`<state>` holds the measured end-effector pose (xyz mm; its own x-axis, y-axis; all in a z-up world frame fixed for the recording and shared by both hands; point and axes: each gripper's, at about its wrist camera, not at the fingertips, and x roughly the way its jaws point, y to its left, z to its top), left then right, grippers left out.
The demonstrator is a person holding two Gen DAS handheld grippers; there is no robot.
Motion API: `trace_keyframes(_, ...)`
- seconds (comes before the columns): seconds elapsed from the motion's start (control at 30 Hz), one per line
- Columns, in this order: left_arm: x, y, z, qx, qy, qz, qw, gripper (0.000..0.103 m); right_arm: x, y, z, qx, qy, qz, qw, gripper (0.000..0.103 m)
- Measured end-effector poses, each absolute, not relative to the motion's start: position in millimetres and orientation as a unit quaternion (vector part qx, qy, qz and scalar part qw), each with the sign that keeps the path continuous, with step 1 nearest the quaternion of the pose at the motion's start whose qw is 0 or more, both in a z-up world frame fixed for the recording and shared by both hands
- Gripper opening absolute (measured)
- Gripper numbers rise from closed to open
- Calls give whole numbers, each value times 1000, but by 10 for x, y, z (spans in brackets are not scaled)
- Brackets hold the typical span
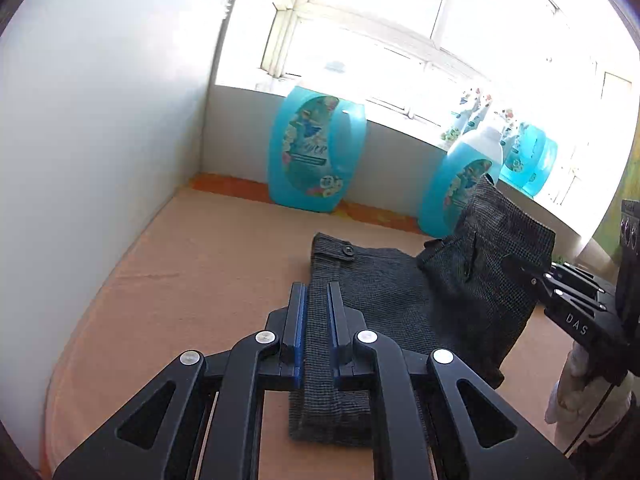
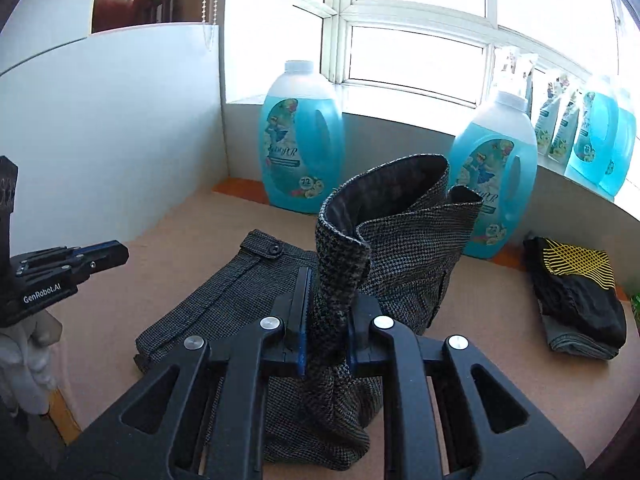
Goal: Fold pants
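Dark grey checked pants (image 1: 384,292) lie on the tan table, waistband with a button at the far end. My left gripper (image 1: 318,292) straddles a strip of the pants' edge, its jaws a little apart beside the cloth. In the right wrist view the left gripper (image 2: 120,250) hovers left of the pants, its tips looking together. My right gripper (image 2: 328,280) is shut on a bunched fold of the pants (image 2: 400,240) and holds it lifted upright above the flat part. The right gripper also shows in the left wrist view (image 1: 516,264), gripping the raised cloth.
Blue detergent bottles (image 2: 300,148) (image 2: 492,184) stand along the back under the window, more on the sill (image 2: 600,136). A folded black and yellow garment (image 2: 576,292) lies at the right. A white panel (image 1: 100,140) walls off the left side of the table (image 1: 200,260).
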<state>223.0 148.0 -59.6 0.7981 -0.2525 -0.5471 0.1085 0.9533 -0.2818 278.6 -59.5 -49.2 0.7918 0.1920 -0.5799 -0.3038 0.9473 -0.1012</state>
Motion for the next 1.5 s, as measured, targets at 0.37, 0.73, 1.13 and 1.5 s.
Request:
trace_keyframes(0.37,2018,2025,-755,-143,308,-49,939,8,2803,528,-1359,-230,350,197,887,13)
trace_keyframes(0.73,2060,1814,-768,-124,308,-68,941,8,2746,271,-1148,-147,358,282,878,38)
trace_keyframes(1.13,2134,875,-824,-51,326,-174,928,9,2966,-992,-785,-20,357,202,912,44)
trace_keyframes(1.5,2453,489,-1206,0,386,-173,906,18,3522,-1381,-1029,18,403,188,895,70)
